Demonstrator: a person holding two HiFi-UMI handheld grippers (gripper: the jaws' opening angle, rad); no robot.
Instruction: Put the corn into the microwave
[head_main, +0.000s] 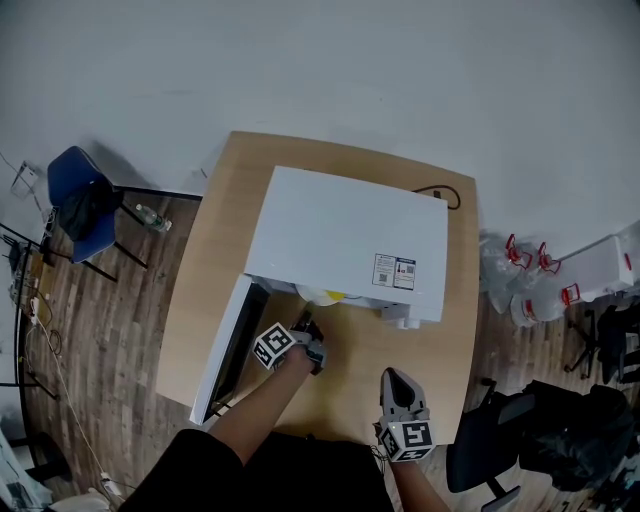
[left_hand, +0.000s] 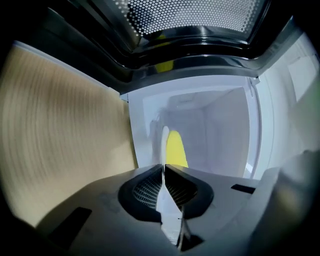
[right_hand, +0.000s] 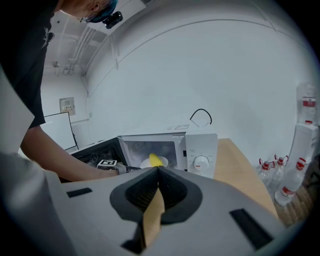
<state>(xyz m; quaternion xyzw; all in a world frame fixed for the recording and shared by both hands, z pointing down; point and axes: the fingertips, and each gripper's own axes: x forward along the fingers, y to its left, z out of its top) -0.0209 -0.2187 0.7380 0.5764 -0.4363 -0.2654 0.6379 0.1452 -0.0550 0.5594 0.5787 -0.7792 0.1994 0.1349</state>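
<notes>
The yellow corn (head_main: 335, 296) lies on a white plate (head_main: 313, 294) at the mouth of the white microwave (head_main: 340, 235), whose door (head_main: 222, 352) hangs open to the left. My left gripper (head_main: 311, 330) reaches to the opening and is shut on the plate's rim. In the left gripper view the plate (left_hand: 164, 142) shows edge-on between the pads (left_hand: 150, 187), with the corn (left_hand: 176, 150) just beyond, inside the cavity. My right gripper (head_main: 392, 378) stays back over the table, shut and empty. From the right gripper view (right_hand: 159, 171) I see the corn (right_hand: 156, 160) in the microwave (right_hand: 200, 147).
The microwave takes up most of the wooden table (head_main: 445, 330); a black cable (head_main: 447, 195) runs behind it. On the floor stand a blue chair (head_main: 75, 195) at the left, several water jugs (head_main: 535, 290) and a black chair (head_main: 495, 440) at the right.
</notes>
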